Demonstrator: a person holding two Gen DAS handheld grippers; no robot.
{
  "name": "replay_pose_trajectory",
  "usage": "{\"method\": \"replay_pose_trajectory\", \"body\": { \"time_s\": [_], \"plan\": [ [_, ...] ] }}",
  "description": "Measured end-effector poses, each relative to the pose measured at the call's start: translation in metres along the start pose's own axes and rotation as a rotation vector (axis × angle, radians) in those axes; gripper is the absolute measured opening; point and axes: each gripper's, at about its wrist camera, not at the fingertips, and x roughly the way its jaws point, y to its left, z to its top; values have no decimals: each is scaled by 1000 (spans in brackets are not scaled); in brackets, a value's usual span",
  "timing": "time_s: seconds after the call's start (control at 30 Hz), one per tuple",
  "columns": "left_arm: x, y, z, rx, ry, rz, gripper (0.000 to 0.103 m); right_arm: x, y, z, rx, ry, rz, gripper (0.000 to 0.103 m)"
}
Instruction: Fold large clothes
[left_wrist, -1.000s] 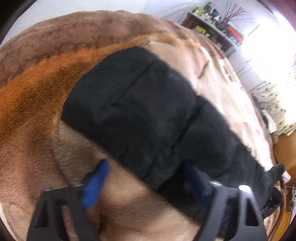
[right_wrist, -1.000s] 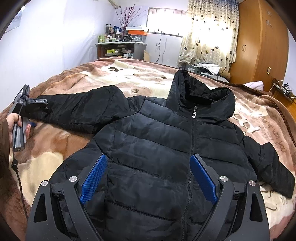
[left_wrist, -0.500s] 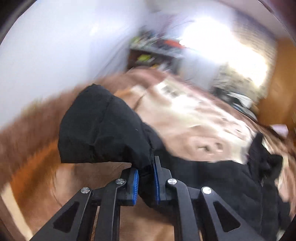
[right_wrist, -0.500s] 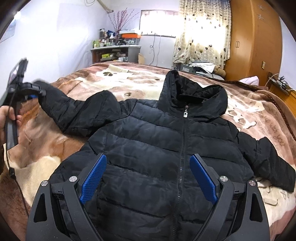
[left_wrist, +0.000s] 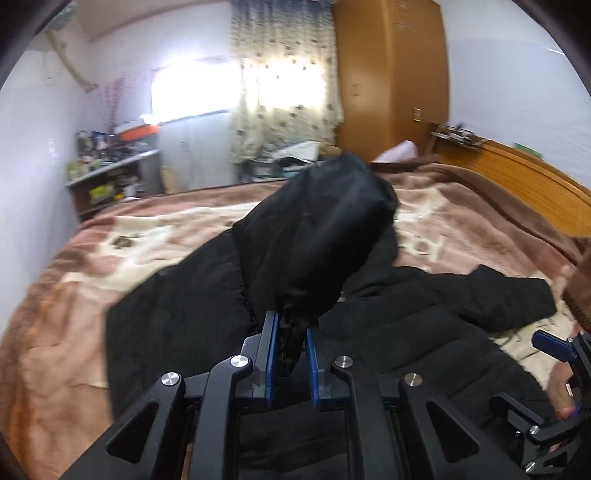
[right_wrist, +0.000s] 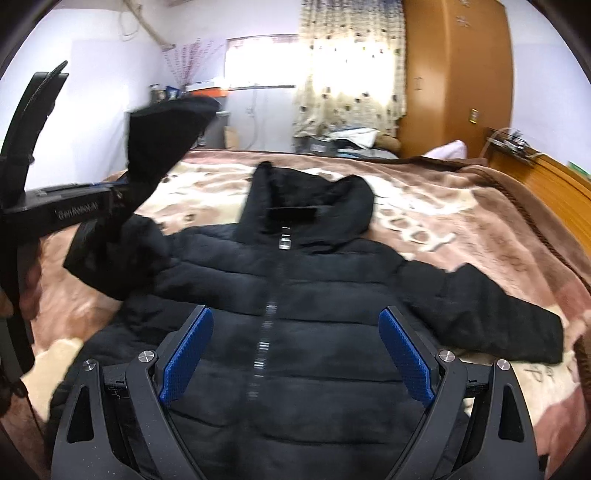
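A black hooded puffer jacket (right_wrist: 295, 317) lies face up on the bed, zip shut, hood toward the window. My left gripper (left_wrist: 290, 328) is shut on the cuff of one sleeve (left_wrist: 317, 240), which stands lifted above the jacket's body. From the right wrist view, that left gripper (right_wrist: 118, 194) sits at the left with the raised sleeve (right_wrist: 166, 136) sticking up from it. My right gripper (right_wrist: 295, 350) hangs open over the jacket's lower front, nothing between its blue pads (right_wrist: 186, 350). The other sleeve (right_wrist: 491, 317) lies flat, stretched out to the right.
A brown and cream patterned blanket (right_wrist: 461, 229) covers the bed. A wooden headboard (right_wrist: 546, 181) runs along the right side. A wardrobe (right_wrist: 454, 74), a curtained window (right_wrist: 347, 66) and a cluttered shelf (left_wrist: 110, 166) stand at the far wall.
My left gripper closed on the sleeve's cuff, lifted it off the blanket and swung it up toward the jacket's body. The right gripper shifted a little over the jacket, still open.
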Motion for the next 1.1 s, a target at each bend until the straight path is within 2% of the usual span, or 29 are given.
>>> {"method": "replay_pose_trajectory", "body": {
  "time_s": [0.33,0.47,0.6,0.7,0.77,0.83,0.87,0.97,1.03,1.1],
  "plan": [
    [79,-90,-21,-29,143,-142,14,10,-69,-16,76,36,-70,91],
    [104,-115,-31,-28,196,-163,14,18,-90,-23,104,61,-78,91],
    [121,-122,-39,-31,253,-202,14,29,-104,-27,142,94,-56,91],
    [131,-118,-46,-42,303,-219,20,39,-112,-26,177,117,-12,91],
    [125,-108,-45,-51,303,-241,51,48,-117,-23,202,127,26,91],
    [107,-92,-40,-42,252,-264,64,58,-124,-19,251,141,77,91],
    [97,-83,-36,-40,226,-269,64,66,-131,-18,309,152,130,91],
    [73,-50,-23,-42,186,-239,65,92,-135,-13,358,210,181,91],
    [66,-28,-16,-23,185,-174,66,108,-132,-10,359,232,181,91],
    [72,-1,-14,4,203,-48,66,128,-130,-10,375,270,176,91]
  ]
}}
